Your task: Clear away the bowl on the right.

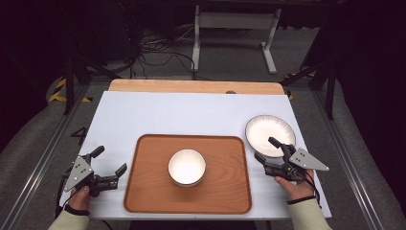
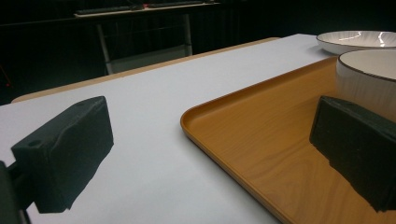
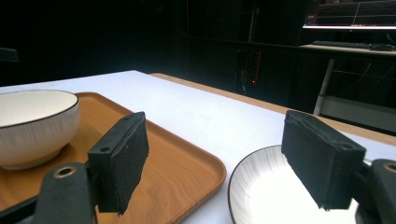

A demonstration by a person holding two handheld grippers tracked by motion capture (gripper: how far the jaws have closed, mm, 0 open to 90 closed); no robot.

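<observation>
From the high view, I see a white table point(image 1: 158, 115) with a wooden tray point(image 1: 153, 187) near its front edge. A white bowl point(image 1: 186, 166) sits at the tray's centre. A white plate point(image 1: 269, 134) lies on the table just right of the tray. My left gripper point(image 1: 113, 163) hangs left of the tray, jaws spread wide and empty. My right gripper point(image 1: 267, 149) sits at the plate's near edge, jaws wide, empty.

In the left gripper view, the tray's corner point(image 2: 233, 135) lies between the open jaws; bowl point(image 2: 369, 70) and plate point(image 2: 357, 39) sit far right.

In the right gripper view, the jaws straddle the gap between the tray point(image 3: 177, 163) and the plate point(image 3: 266, 196); the bowl point(image 3: 32, 126) is at the left.
</observation>
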